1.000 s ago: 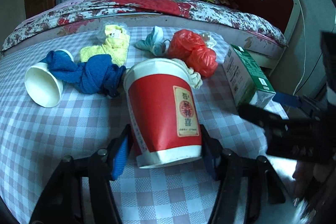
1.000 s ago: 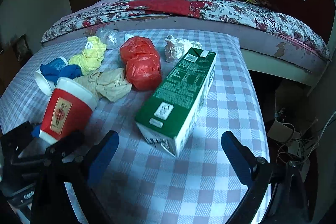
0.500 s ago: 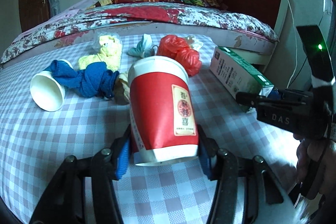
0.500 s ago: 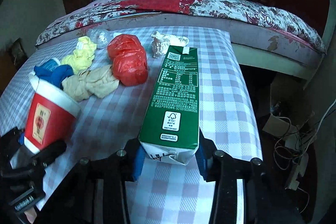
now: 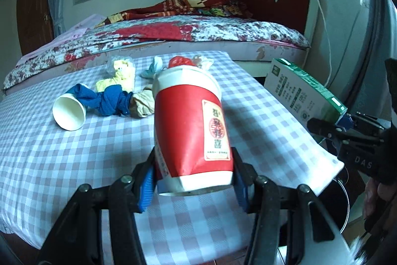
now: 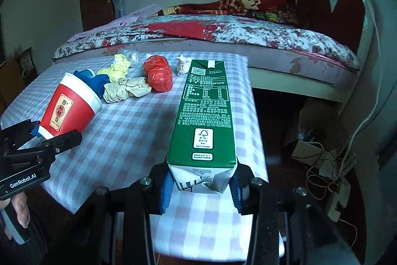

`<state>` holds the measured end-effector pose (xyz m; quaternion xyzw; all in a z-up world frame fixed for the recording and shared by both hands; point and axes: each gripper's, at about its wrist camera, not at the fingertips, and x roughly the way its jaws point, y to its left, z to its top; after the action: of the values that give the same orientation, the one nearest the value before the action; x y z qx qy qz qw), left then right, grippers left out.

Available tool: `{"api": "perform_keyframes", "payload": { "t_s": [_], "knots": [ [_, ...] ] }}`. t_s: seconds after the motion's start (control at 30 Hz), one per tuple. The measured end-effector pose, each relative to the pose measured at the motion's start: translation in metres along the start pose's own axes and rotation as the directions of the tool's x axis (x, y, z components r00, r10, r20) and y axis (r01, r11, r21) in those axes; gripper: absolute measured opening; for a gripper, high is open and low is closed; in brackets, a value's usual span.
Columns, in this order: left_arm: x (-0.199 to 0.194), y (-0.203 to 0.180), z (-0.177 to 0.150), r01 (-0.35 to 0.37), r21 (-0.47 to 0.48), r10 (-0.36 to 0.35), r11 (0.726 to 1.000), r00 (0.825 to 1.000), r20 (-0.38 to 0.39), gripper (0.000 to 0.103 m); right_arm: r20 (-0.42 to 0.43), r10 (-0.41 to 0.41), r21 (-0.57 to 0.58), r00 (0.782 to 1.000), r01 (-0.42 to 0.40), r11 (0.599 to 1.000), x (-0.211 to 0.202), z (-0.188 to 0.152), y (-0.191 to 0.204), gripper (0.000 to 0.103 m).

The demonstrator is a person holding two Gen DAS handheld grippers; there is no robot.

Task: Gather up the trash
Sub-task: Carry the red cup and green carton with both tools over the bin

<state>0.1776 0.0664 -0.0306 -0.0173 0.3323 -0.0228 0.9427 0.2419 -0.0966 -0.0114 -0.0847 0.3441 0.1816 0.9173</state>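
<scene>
A red paper cup [image 5: 188, 131] with a white rim is clamped at its base between the blue pads of my left gripper [image 5: 196, 188], tilted and lifted off the checked table [image 5: 49, 160]. My right gripper [image 6: 201, 188] has its jaws closing on the bottom end of a green carton [image 6: 206, 111]; the pads press both sides and the carton is raised over the table's right edge. In the right wrist view the red cup [image 6: 72, 108] and left gripper [image 6: 53, 134] are at the left. In the left wrist view the carton [image 5: 302, 91] is at the right.
Lying on the table are a white paper cup [image 5: 69, 112], a blue wad [image 5: 109, 101], a yellow wad [image 5: 121, 73], crumpled beige paper [image 5: 142, 104], a red plastic bag [image 6: 158, 76] and a white paper ball [image 6: 182, 63]. A bed stands behind. Cables [image 6: 330, 165] lie on the floor at right.
The right gripper went from wide open around the carton to clamped on its end and lifted it. Both grippers drew back and up with the cup and the carton.
</scene>
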Motion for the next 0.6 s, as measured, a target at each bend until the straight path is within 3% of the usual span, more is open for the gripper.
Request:
{"api": "perform_keyframes", "payload": {
  "t_s": [0.3, 0.6],
  "knots": [
    [-0.027, -0.040, -0.015, 0.065, 0.069, -0.066, 0.995, 0.998, 0.011, 0.054, 0.025, -0.060, 0.038, 0.998, 0.059, 0.998, -0.063, -0.042, -0.028, 0.040],
    [-0.029, -0.089, -0.027, 0.157, 0.144, -0.157, 0.977, 0.988, -0.012, 0.054, -0.001, -0.122, 0.087, 0.992, 0.122, 0.989, -0.091, -0.077, -0.064, 0.040]
  ]
}}
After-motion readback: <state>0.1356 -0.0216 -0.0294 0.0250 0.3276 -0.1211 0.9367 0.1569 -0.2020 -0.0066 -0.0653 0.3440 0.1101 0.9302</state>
